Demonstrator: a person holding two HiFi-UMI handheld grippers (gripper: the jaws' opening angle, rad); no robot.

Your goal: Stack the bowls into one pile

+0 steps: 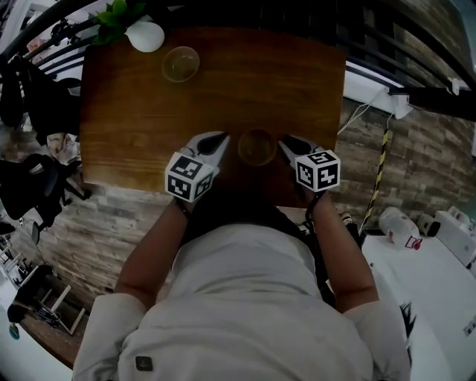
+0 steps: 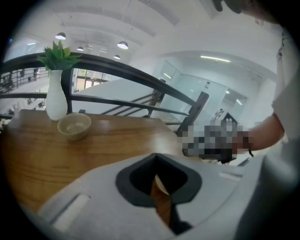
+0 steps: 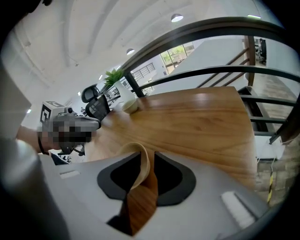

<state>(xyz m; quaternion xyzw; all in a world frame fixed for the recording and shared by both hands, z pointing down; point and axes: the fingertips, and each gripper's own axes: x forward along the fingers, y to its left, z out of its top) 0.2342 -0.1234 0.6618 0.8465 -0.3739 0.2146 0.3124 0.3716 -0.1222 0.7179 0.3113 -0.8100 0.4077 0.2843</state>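
Where the counter (image 1: 134,111) meets the person's chest in the head view, its near edge is covered by a pale shirt (image 1: 245,298) and two bare forearms, so only the far part of the wood shows. One bowl (image 1: 257,146) lies close to that hidden edge, between the two tools. The left gripper (image 1: 223,138) comes at it from the left and the right gripper (image 1: 284,141) from the right. In the right gripper view the bowl's thin rim stands between the fingers (image 3: 168,176), leaning toward one of them. A strip of wood shows on its other side, so the fingers are apart and not clamped on it. In the left gripper view the fingers (image 2: 136,180) are nearly together, leaving a slim slit. A pale sliver of the rim shows at the slit's far end, but whether they pinch it cannot be made out. Both tool bodies fill the lower half of their own views and hide the bowl's base, so its contact with the wood is not visible there. A second bowl (image 1: 181,63) sits well apart at the far side, just beside a white vase (image 1: 146,35) holding green leaves (image 1: 119,16) that are partly cut off by the head view's top edge.
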